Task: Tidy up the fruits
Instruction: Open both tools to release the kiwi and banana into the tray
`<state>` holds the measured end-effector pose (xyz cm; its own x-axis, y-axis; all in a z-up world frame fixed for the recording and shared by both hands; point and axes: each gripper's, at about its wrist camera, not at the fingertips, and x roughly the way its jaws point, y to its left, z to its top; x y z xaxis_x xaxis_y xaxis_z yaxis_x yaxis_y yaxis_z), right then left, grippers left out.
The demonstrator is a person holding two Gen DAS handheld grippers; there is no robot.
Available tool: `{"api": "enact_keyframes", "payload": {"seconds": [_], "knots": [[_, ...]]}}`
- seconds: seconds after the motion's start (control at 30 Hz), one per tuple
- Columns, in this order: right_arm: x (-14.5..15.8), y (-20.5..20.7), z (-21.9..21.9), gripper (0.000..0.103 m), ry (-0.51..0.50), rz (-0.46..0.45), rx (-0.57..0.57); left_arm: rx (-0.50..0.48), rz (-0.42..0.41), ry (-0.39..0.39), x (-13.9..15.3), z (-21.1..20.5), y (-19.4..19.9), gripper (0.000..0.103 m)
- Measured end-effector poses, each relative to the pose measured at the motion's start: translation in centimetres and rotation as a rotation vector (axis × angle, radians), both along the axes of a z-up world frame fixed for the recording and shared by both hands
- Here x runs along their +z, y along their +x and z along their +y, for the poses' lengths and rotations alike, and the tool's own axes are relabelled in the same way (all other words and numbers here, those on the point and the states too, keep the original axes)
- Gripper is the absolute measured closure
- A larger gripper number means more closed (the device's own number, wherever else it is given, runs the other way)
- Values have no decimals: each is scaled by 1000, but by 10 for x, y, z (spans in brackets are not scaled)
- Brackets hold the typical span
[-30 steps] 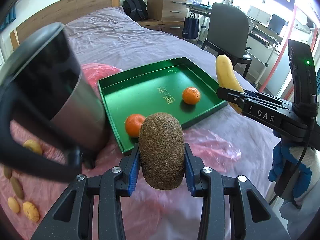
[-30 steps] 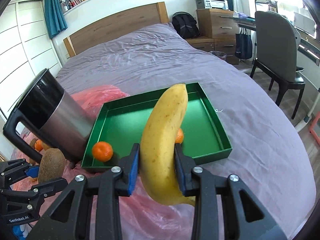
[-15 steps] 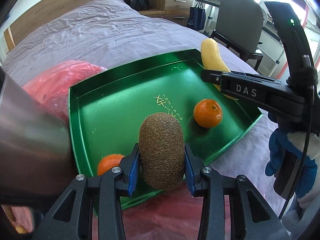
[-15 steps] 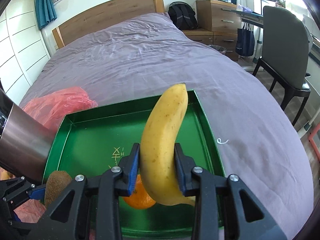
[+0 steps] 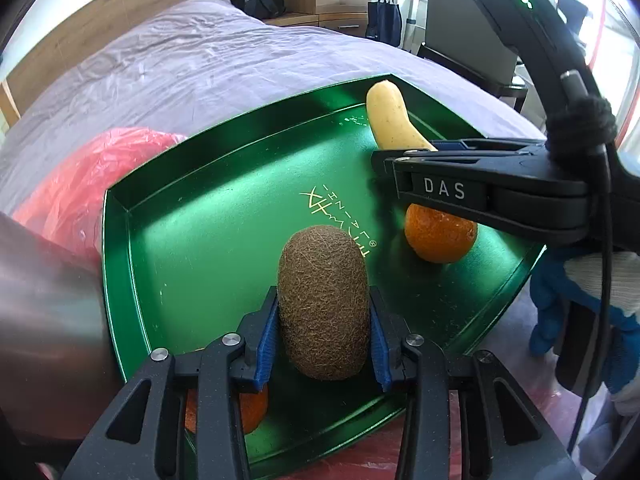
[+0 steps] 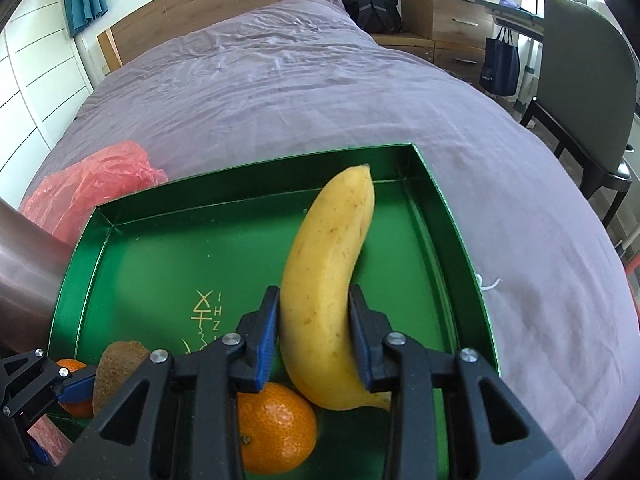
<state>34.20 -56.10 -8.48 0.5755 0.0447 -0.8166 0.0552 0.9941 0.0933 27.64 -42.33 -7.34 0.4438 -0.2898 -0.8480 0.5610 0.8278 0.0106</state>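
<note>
Left gripper (image 5: 323,320): clenched on a brown kiwi (image 5: 323,304), which is held upright between the blue pads (image 5: 267,336) and is suspended above the near part of a green tray (image 5: 120,240). Beneath the left finger, at the tray's near edge, a mandarin (image 5: 248,408) is partly hidden. A second mandarin (image 5: 436,236) is seen toward the tray's right edge, overlapped by the black body of the other tool.

Right gripper (image 6: 314,328): clenched on a yellow banana (image 6: 328,280), which is gripped across its lower half, its tip directed toward the tray's far right corner. The fruit is held over the right part of the tray (image 6: 452,240); whether it touches the floor of the tray cannot be told. Directly below the left finger an orange mandarin (image 6: 276,428) is lying on the tray floor. At the lower left of the right wrist view, the kiwi (image 6: 116,372) in the left gripper (image 6: 86,380) and the other mandarin (image 6: 74,368) behind it are visible.

Surroundings: gold lettering (image 5: 340,216) is printed on the tray floor. The tray is set on a purple bed cover (image 6: 320,92). A red plastic bag (image 6: 92,188) is crumpled just beyond the tray's far left corner, and a metal cup (image 5: 44,320) is seen against the tray's left edge. A gloved hand (image 5: 580,300) is seen on the right tool's handle.
</note>
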Motion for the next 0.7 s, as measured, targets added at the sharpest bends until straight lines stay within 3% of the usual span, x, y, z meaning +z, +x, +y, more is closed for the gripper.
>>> {"api": "enact_keyframes", "payload": {"seconds": [0.37,0.47,0.53,0.7], "knots": [[0,-6,4,78,-32,-5,-18,-11,-35,23,-2,-1,-10,65],[4,-8,1,63,-28,-9,-35,-8,-17,4,2,2,-7,62],[10,-13,0,50,-28,-20,-45,1,-17,-13,8,7,-6,52],[31,-29,-2,48,-19,-56,-62,-11,-57,-35,34,18,-20,45]]}}
